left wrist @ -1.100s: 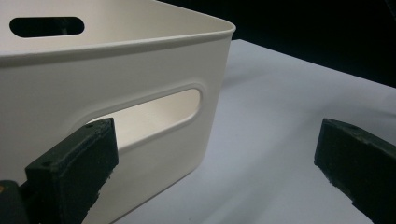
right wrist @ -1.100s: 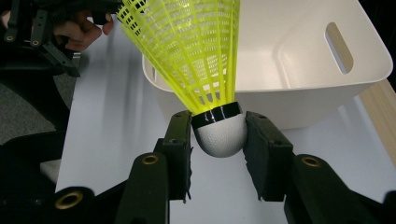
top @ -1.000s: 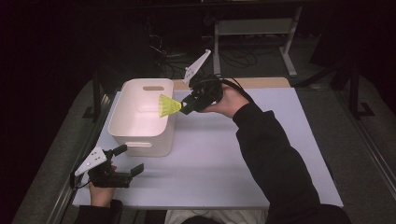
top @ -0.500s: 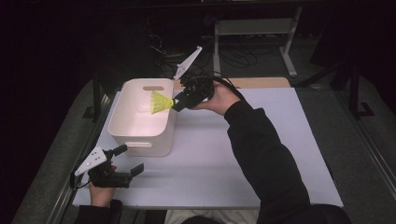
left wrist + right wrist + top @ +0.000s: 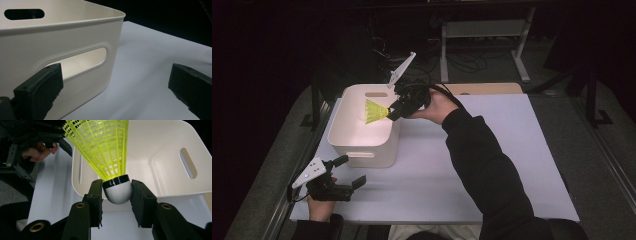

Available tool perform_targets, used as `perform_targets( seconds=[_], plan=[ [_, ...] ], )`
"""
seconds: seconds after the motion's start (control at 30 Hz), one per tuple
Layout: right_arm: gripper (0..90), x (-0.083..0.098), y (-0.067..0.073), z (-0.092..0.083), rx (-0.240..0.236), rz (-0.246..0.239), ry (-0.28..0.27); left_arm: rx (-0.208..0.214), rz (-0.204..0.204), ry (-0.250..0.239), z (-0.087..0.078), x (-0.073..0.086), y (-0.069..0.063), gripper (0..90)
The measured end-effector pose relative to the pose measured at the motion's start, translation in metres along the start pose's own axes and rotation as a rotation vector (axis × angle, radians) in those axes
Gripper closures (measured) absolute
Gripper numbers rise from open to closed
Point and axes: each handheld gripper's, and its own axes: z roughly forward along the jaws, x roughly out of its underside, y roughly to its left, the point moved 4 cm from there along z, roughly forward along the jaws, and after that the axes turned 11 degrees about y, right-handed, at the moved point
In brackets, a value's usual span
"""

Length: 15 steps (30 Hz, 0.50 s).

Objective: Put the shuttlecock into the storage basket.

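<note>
Two risks: the shuttlecock (image 5: 113, 167) could be slipping out early, or landing outside the bin (image 5: 343, 131).
Cause of slipping: the right gripper (image 5: 117, 195) is pinching only the rounded white cork, which is offering the pads a small curved surface.
Cause of missing: the shuttlecock is hanging just inside the bin's right rim, so a release here could be bouncing the light skirt off the wall and onto the table (image 5: 492, 165).
Cause of knocking: the right gripper is hovering close to the rim, and a bump could be shoving the bin toward the table's left edge.
Left gripper: the left gripper (image 5: 343, 176) is resting near the table's front-left corner, jaws spread and holding nothing, just beside the bin's front wall.
Shuttlecock look: a neon yellow plastic mesh skirt is flaring away from the gripper, joined by a black band to a dimpled white cork.
Shuttlecock place: above the bin's opening, over the table's back-left part.
</note>
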Motion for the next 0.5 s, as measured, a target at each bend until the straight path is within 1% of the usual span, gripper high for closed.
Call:
perform_targets(
  seconds=[0.17, 0.47, 0.5],
  plan=[
    [61.8, -0.005, 0.001, 0.009, -0.014, 0.002, 0.002, 0.0, 0.0, 0.0, 0.0, 0.0, 0.0, 0.0],
    [61.8, -0.009, 0.003, 0.019, -0.018, 0.0, 0.004, 0.001, 0.001, 0.0, 0.0, 0.0, 0.0, 0.0],
    [61.8, -0.011, 0.004, 0.022, -0.024, 0.0, 0.005, 0.001, 0.0, 0.0, 0.0, 0.0, 0.0, 0.0]
  ],
)
